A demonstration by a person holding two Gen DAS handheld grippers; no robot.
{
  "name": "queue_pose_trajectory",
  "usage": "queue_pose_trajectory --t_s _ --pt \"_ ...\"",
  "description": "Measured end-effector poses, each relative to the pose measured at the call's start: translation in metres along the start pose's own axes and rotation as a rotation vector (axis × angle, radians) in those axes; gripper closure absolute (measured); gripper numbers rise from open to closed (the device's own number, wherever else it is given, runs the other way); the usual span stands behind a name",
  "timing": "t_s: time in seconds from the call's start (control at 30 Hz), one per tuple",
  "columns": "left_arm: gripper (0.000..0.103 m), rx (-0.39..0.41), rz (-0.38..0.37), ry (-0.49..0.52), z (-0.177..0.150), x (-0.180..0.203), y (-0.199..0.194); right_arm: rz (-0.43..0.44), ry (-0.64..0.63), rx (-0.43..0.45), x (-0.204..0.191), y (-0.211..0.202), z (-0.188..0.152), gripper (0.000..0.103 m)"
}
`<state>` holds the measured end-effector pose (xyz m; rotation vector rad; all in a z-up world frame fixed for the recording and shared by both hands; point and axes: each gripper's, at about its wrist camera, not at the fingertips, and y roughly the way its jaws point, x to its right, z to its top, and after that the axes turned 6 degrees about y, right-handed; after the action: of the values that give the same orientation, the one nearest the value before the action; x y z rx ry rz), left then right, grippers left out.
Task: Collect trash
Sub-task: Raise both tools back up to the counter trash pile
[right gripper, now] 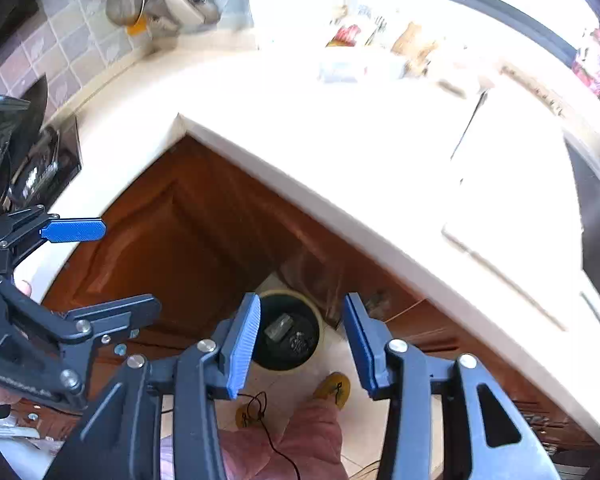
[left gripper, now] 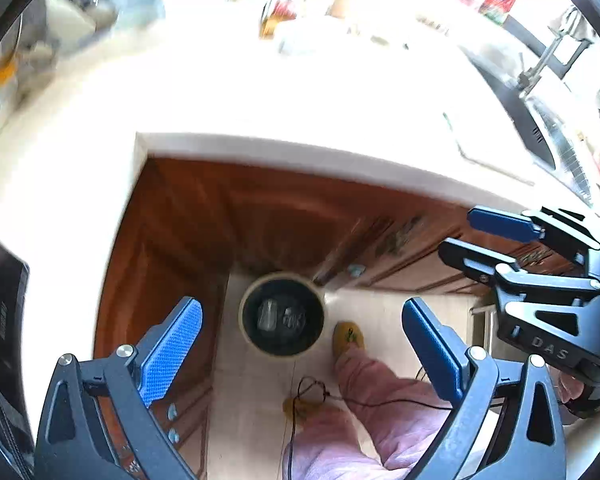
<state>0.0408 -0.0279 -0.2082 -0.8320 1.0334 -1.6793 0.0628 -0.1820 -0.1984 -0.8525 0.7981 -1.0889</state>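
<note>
A round trash bin (left gripper: pixel 282 316) with a dark liner stands on the tiled floor by the cabinet corner, far below both grippers. A clear crumpled item and a dark one lie inside the bin (right gripper: pixel 288 332). My left gripper (left gripper: pixel 300 344) is wide open with nothing between its blue pads; it also shows at the left edge of the right wrist view as the left gripper (right gripper: pixel 112 268). My right gripper (right gripper: pixel 302 344) stands open and holds nothing. At the right of the left wrist view the right gripper (left gripper: pixel 474 240) is empty too. Blurred packets (right gripper: pixel 352 40) lie at the back of the countertop.
A white countertop (right gripper: pixel 340 128) wraps around the brown cabinet corner (left gripper: pixel 220 220). A sink with a tap (left gripper: pixel 540 64) sits at the right. A person's leg in pink trousers (left gripper: pixel 380 408), yellow slippers (left gripper: pixel 348 338) and a thin black cable (left gripper: pixel 312 392) occupy the floor beside the bin.
</note>
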Motion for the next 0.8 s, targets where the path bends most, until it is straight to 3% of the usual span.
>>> queue_pose_trajectory --t_s 0.37,0.6,0.8 --pt "0.004 0.115 -0.004 0.073 0.085 0.035 -0.054 -0.040 0.048 0.070 0.050 -0.058 0.060 0.060" --pt "0.004 0.141 0.046 0.100 0.147 0.048 -0.056 -0.021 0.069 0.090 0.091 -0.078 0.109 0.060" --pt "0.004 0.148 0.078 0.116 0.201 0.045 -0.039 -0.003 0.091 0.100 0.129 -0.067 0.157 0.060"
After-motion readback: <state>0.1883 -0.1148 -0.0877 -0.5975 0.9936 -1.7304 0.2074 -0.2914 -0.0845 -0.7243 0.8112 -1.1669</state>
